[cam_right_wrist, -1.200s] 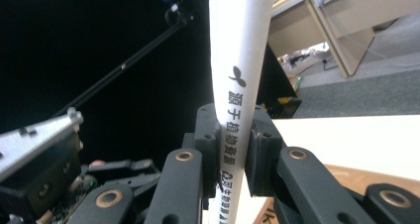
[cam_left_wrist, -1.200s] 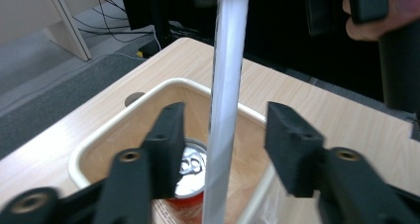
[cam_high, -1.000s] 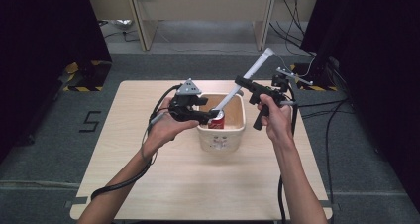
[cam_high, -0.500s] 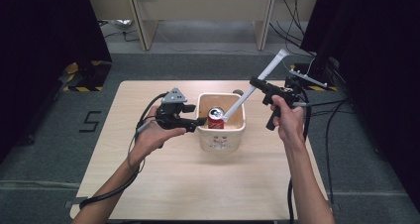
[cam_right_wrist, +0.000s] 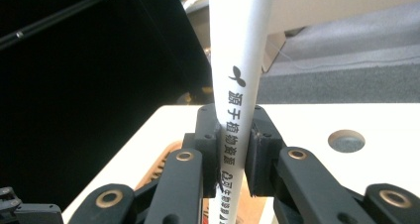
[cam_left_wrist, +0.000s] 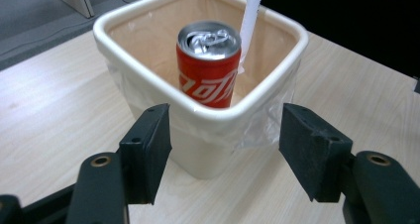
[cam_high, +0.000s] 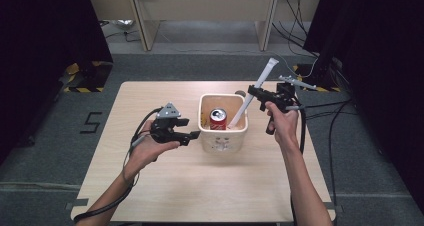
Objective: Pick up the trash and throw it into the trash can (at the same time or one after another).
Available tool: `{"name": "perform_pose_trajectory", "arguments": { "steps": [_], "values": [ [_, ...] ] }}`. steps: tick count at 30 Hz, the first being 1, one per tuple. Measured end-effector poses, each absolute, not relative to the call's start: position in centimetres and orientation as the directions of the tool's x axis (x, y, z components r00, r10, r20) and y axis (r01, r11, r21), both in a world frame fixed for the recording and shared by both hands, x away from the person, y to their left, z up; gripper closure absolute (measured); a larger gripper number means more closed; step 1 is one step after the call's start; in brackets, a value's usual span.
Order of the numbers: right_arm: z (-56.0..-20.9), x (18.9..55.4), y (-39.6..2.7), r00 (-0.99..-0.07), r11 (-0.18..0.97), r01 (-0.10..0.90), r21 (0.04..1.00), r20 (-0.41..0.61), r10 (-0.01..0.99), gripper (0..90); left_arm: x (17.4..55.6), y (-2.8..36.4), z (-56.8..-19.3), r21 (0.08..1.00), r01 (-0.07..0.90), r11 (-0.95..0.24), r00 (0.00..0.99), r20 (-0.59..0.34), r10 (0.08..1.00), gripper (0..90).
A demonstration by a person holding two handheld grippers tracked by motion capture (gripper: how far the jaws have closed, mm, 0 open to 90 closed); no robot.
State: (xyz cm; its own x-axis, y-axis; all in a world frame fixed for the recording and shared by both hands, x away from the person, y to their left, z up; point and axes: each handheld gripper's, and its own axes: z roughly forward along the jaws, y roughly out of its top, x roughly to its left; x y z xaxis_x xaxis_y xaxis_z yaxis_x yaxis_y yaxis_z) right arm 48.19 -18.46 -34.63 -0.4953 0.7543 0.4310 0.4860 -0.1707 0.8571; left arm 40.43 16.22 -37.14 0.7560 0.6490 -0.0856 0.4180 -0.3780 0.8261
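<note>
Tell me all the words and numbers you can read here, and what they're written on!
"5": black mark on the grey floor, left of the table.
"源于植物资源": black Chinese print under a small sprout sign on the white paper sleeve; the smaller print below is too blurred to read.
White Coca-Cola script on the red can, tilted, only partly readable.
Faint marks on the front of the white bin: too small to read.

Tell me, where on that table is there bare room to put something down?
The near half of the wooden table, between the two forearms, is bare, as is the far left corner behind the left gripper. It is crowded around the lined bin: the red can stands inside, and the right gripper holds a white paper sleeve slanting into it.
</note>
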Motion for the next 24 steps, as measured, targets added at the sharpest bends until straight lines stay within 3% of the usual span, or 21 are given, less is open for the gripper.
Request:
{"name": "perform_pose_trajectory", "arguments": {
  "steps": [10, 11, 13, 17, 24],
  "values": [
    [-36.2, 48.5, -16.9, -0.515, -0.093, 0.509, 0.856, 0.389, 0.764, 76.8, 40.0, 17.4, -38.7, 0.822, 0.437, -0.364, 0.740, -0.099, 0.665, 36.6],
    [-36.3, 48.5, -16.8, -0.521, -0.084, 0.510, 0.856, 0.385, 0.762, 73.8, 40.0, 17.4, -38.9, 0.821, 0.441, -0.362, 0.738, -0.102, 0.667, 36.5],
    [-36.4, 48.5, -16.6, -0.515, -0.062, 0.522, 0.850, 0.372, 0.772, 55.9, 39.9, 17.6, -39.3, 0.819, 0.444, -0.364, 0.735, -0.100, 0.671, 36.5],
    [-36.4, 48.2, -16.9, -0.507, -0.058, 0.529, 0.847, 0.370, 0.779, 36.9, 39.9, 17.9, -39.8, 0.817, 0.454, -0.356, 0.728, -0.110, 0.676, 36.5],
    [-35.4, 46.6, -18.8, -0.500, -0.015, 0.480, 0.877, 0.288, 0.816, 31.1, 39.6, 18.7, -40.7, 0.814, 0.463, -0.352, 0.714, -0.107, 0.692, 36.3]
  ]
}}
